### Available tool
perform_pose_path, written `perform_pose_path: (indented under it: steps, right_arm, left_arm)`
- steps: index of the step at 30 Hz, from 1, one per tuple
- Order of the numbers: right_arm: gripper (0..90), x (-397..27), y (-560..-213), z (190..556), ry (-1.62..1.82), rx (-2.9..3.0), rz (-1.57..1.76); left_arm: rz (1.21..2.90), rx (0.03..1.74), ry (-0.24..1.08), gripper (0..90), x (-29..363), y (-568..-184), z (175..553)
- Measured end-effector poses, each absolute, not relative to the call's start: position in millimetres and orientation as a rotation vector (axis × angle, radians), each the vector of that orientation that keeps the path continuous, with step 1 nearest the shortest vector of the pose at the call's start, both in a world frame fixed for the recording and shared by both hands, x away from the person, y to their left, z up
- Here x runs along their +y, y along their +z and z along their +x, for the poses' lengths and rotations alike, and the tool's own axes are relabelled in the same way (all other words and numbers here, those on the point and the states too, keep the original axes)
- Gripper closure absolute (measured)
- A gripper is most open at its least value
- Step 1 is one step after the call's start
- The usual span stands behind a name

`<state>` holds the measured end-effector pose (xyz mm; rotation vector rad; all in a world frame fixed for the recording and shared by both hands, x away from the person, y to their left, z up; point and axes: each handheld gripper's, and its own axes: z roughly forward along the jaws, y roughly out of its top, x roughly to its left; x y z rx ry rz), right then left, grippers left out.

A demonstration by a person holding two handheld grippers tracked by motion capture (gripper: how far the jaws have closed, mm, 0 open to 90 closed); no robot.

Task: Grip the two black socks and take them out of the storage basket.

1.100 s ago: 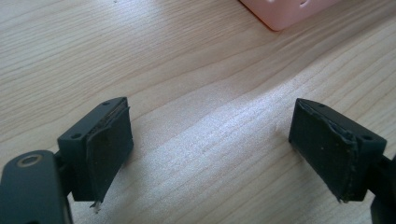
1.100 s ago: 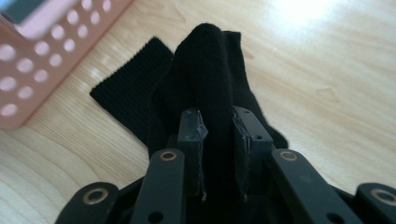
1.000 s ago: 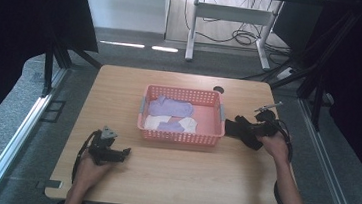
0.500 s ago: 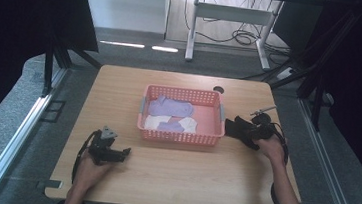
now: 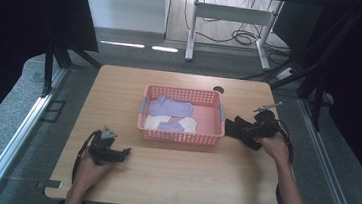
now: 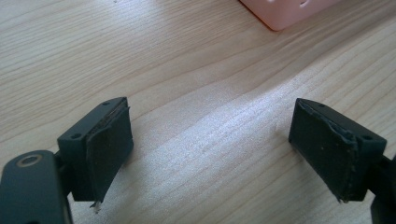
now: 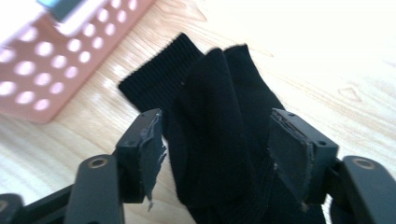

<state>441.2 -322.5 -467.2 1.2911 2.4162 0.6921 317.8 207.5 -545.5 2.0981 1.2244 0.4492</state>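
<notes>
A black sock (image 7: 219, 135) lies crumpled on the table beside the right end of the pink basket (image 5: 220, 117). My right gripper (image 7: 217, 144) stands open with its jaws on either side of the sock, not closed on it. In the high view the black sock (image 5: 237, 126) shows just left of the right gripper (image 5: 256, 132). Inside the basket lie a purple sock (image 5: 168, 106), a white sock (image 5: 154, 121) and a smaller purple piece (image 5: 171, 126). My left gripper (image 6: 210, 149) is open over bare wood at the front left, seen from above as the left gripper (image 5: 119, 152).
The wooden table (image 5: 171, 181) has a round cable hole (image 5: 218, 89) behind the basket. A corner of the pink basket (image 6: 285, 11) shows at the top of the left gripper view. Black curtains and a metal rail flank the table.
My right gripper has drifted slightly toward the near side along the black sock next to the basket. The left gripper has stayed where it was.
</notes>
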Motion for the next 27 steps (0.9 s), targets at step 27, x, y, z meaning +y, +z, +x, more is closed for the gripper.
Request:
perform_pose_path:
  steps: [27]
  right_arm:
    - [17.2,-294.6,-443.1,390.2,0.823,2.469,1.161]
  left_arm:
    - [2.099,1.226,0.449,13.3,207.5,-545.4,317.7]
